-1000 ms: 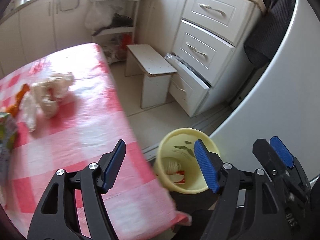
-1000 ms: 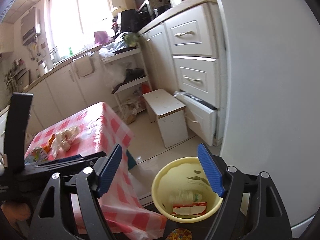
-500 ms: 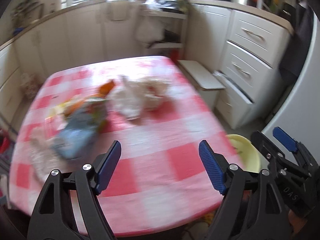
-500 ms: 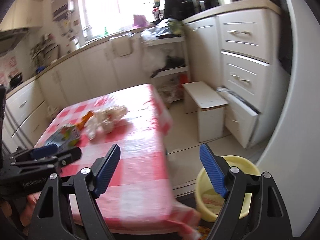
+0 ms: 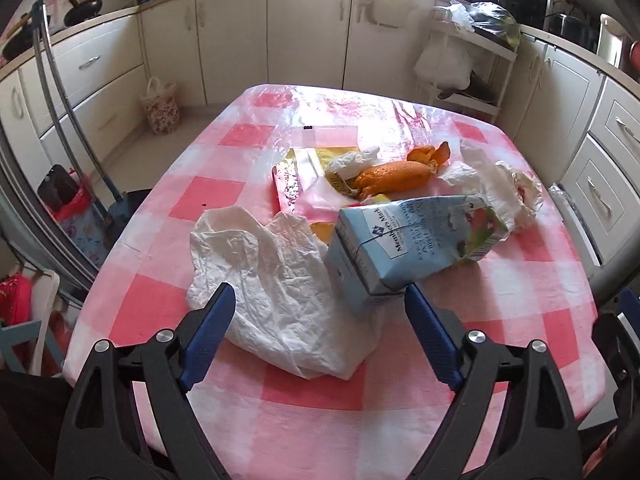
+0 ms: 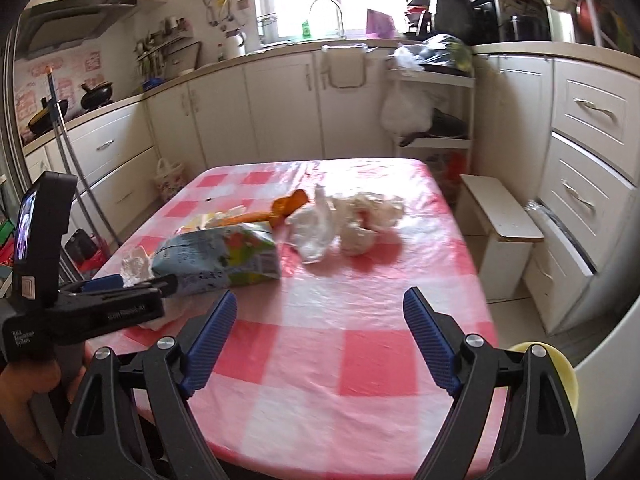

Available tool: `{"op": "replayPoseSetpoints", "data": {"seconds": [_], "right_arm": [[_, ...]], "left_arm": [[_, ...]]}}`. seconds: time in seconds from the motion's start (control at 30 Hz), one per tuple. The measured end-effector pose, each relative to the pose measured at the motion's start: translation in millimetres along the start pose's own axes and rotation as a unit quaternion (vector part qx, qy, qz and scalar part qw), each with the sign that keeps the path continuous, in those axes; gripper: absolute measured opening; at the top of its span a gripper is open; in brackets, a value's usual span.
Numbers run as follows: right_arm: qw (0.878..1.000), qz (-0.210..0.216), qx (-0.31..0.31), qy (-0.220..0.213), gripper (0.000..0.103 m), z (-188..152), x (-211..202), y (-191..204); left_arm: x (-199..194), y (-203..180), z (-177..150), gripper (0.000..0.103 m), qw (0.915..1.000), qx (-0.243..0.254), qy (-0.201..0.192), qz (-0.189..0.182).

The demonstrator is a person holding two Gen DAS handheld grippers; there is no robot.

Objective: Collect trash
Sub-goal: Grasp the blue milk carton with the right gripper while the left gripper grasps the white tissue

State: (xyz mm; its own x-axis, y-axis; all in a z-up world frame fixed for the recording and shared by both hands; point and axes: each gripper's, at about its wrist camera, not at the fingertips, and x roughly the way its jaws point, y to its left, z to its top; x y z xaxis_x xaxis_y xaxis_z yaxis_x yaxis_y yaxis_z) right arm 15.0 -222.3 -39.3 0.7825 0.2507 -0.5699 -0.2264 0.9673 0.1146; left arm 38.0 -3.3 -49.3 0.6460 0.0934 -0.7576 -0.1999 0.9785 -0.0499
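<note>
Both grippers are reaching for more trash: the left gripper [image 5: 316, 312] and right gripper [image 6: 320, 320] are empty, jaws opening. The crumpled paper [image 5: 276, 280] and carton [image 5: 412, 240] lie on the table [image 5: 320, 400]; next the left should probably close on the paper.

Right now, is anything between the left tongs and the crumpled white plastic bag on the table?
Nothing visible. The left tongs, jaws opening and empty, hang just short of the white plastic bag. The blue carton lies against the bag's right side, near the right-hand finger.

Swinging my left gripper [image 5: 316, 336] and right gripper [image 6: 318, 338] off yellow bin [image 6: 560, 376], over table [image 6: 340, 360] trash; both jaws opening, empty.
</note>
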Motion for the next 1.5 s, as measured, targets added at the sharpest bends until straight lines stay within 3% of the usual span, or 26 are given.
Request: {"op": "replayPoseSetpoints", "data": {"seconds": [0.4,0.63,0.8,0.9,0.93,1.0,1.03,1.17,1.27,1.37,1.43,1.5], "right_arm": [[0.998,0.048,0.037,0.020,0.084,16,36,28],[0.996,0.063,-0.055,0.020,0.087,41,61,53],[0.983,0.115,-0.129,0.056,0.088,45,96,82],[0.972,0.125,-0.181,0.078,0.087,36,112,102],[0.969,0.132,-0.188,0.087,0.083,35,115,106],[0.965,0.125,-0.204,0.110,0.055,29,118,111],[0.961,0.125,-0.212,0.125,0.048,25,120,112],[0.958,0.120,-0.225,0.132,0.043,16,106,109],[0.960,0.117,-0.219,0.125,0.042,15,90,101],[0.965,0.123,-0.191,0.134,0.042,15,80,93],[0.959,0.135,-0.185,0.167,0.043,8,81,91],[0.957,0.120,-0.202,0.172,0.047,-3,78,94]], "left_arm": [[21,19,-5,0.083,0.9993,0.014,0.033,0.013],[30,38,8,0.083,0.9991,0.001,0.037,0.022],[35,47,15,0.083,0.9987,-0.005,0.039,0.032],[36,52,16,0.082,0.9986,-0.002,0.037,0.039],[36,54,16,0.082,0.9984,-0.001,0.035,0.044],[36,59,17,0.082,0.9984,-0.001,0.034,0.044],[36,61,18,0.082,0.9984,-0.003,0.034,0.044],[36,64,19,0.080,0.9985,-0.008,0.033,0.044],[35,65,18,0.071,0.9988,-0.007,0.031,0.039],[32,64,17,0.054,0.9993,-0.001,0.029,0.026],[30,64,17,0.035,0.9995,0.002,0.028,0.012],[29,62,16,0.024,0.9995,0.000,0.030,-0.005]]}}
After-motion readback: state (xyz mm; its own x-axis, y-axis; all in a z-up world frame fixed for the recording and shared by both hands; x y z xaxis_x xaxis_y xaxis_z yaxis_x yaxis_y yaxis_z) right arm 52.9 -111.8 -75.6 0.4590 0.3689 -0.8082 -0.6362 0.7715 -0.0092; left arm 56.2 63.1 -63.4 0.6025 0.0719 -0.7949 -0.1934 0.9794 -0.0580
